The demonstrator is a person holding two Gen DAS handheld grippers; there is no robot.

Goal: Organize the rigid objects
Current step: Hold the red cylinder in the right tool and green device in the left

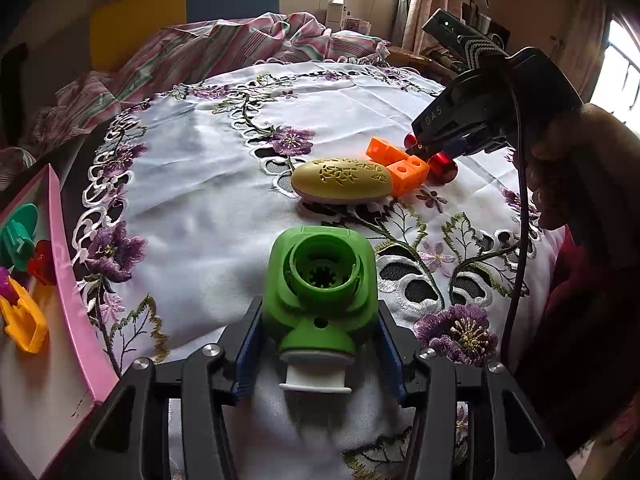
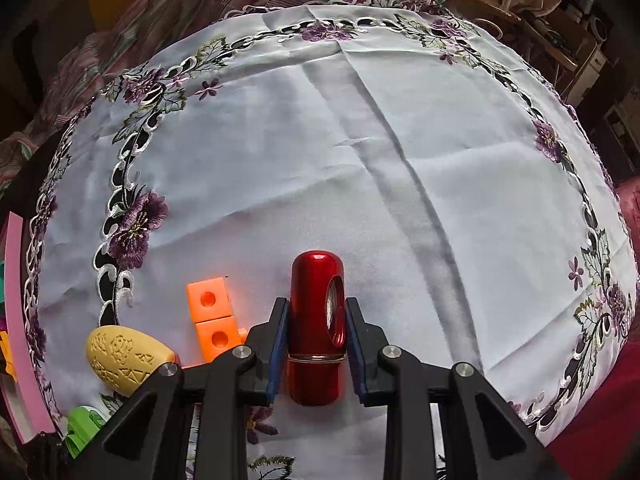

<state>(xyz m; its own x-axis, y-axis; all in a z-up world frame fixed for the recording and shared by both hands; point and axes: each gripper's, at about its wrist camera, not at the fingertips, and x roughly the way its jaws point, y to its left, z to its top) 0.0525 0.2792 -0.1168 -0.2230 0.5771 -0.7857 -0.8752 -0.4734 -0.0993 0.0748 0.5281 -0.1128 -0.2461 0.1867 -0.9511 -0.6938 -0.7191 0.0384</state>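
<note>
Green plastic housing (image 1: pixel 320 284) sits closest to the left lens, pinched at its sides between the blue pads of the left tool (image 1: pixel 318 344), which is clenched on it, low over the embroidered cloth (image 1: pixel 208 152) covering the desk. Across the cloth, the right tool (image 2: pixel 316 336) brackets a red metal capsule (image 2: pixel 316 328); its pads look pressed against the capsule's flanks, so I judge it gripped, with the capsule seemingly resting on the cloth. An orange block piece (image 2: pixel 212 316) and a yellow carved oval (image 2: pixel 120 356) lie just beside it, touching one another. The pink tray (image 1: pixel 76 300) at the far left already holds small coloured pieces. Risk: the capsule is smooth and rounded, so a slack grip could let it pivot or slide out on lifting, and it could knock the orange piece nearby. The green housing is held near its narrow end and may tilt. Both tools point forward, angled downward; the right hand (image 1: pixel 568 168) wraps its handle.
</note>
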